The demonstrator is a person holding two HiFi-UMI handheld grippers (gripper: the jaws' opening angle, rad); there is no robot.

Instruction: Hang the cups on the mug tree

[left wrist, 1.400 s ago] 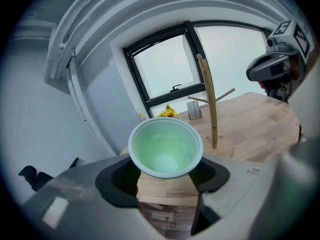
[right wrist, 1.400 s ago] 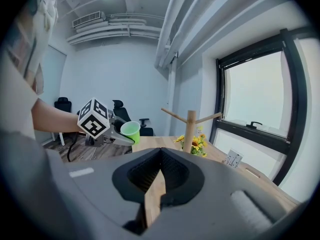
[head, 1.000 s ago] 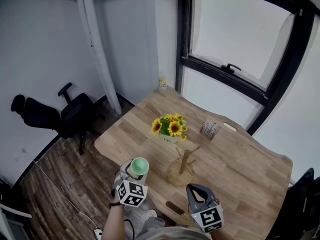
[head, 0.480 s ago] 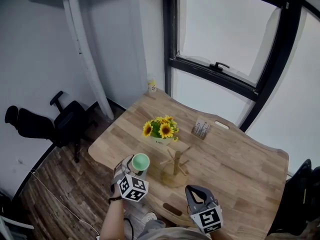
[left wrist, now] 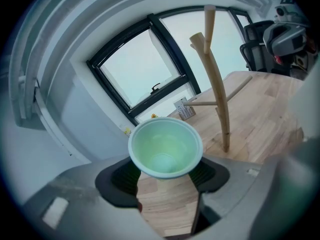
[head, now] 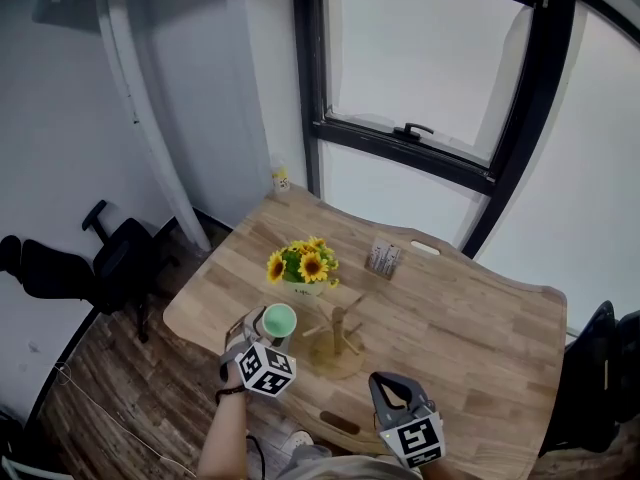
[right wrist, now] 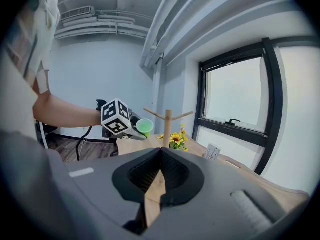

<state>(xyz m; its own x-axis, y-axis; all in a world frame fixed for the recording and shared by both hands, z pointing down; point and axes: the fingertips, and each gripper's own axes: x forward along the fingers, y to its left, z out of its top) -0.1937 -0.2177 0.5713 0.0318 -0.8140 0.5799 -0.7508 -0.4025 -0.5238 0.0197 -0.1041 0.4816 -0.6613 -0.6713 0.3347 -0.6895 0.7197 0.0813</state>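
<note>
My left gripper point(head: 262, 330) is shut on a pale green cup point(head: 279, 321), gripped by its sides with the mouth facing up and out point(left wrist: 165, 146). It hovers over the table's near left part, just left of the wooden mug tree point(head: 338, 333). The tree's pegs point(left wrist: 217, 84) are bare and rise to the right of the cup. My right gripper point(head: 392, 386) hangs low at the table's front edge, its jaws shut with nothing between them point(right wrist: 160, 151). From the right gripper view the cup point(right wrist: 145, 127) sits left of the tree point(right wrist: 167, 124).
On the wooden table point(head: 470, 338) a pot of sunflowers point(head: 300, 266) stands behind the tree, and a small card holder point(head: 382, 258) sits further back. A small bottle point(head: 281, 179) is at the far corner. An office chair point(head: 110, 263) stands on the floor at left.
The head view has pulled back and swung, so the table sits further left in the frame. The left gripper with the cup has come a little nearer the tree. The right gripper has barely moved.
</note>
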